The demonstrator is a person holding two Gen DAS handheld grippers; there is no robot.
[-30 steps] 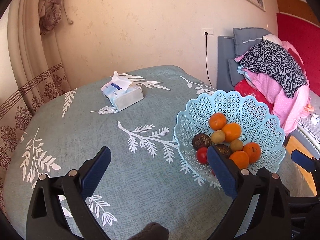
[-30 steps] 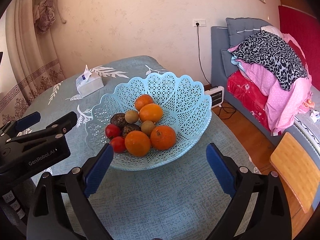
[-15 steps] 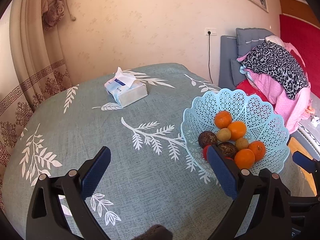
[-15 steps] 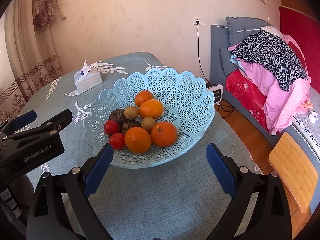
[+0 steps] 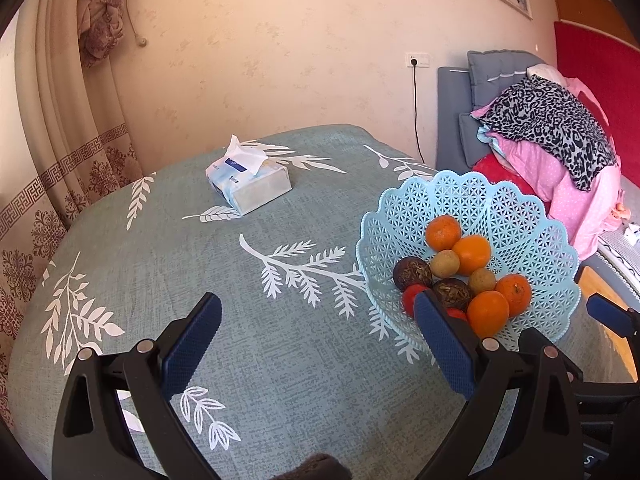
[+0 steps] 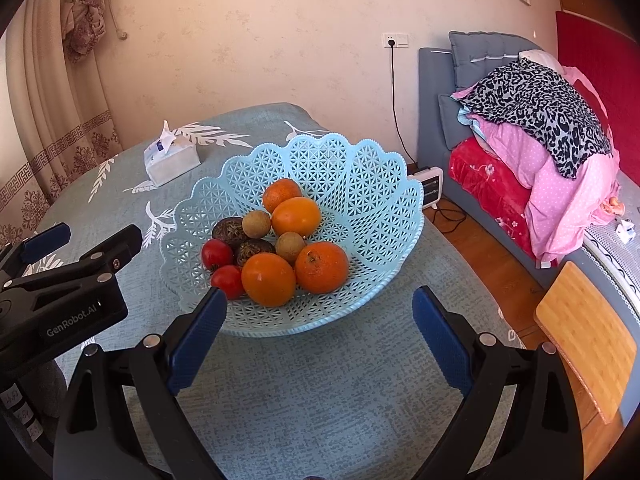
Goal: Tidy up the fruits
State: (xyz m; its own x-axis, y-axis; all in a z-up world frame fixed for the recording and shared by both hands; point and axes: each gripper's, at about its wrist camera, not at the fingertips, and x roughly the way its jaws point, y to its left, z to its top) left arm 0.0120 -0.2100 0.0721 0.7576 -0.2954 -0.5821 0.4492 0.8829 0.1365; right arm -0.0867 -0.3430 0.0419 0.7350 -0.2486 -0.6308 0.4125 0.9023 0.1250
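Currently your left gripper (image 5: 316,344) and right gripper (image 6: 318,330) both stand wide and empty; the fruit basket (image 6: 360,184) rests on the table (image 5: 248,280).

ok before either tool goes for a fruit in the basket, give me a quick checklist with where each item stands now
1. Left tool open and holding nothing: ok.
2. Right tool open and holding nothing: ok.
3. Basket sits flat on the table in front of the right tool: ok.
4. Front orange lies on top, nothing over it: ok.
5. Lower tomato free to grasp: not ok, it sits tight against the orange and behind the tool's left finger.
6. Place to put sorted fruit: cannot tell, only a tissue pack is on the cloth.
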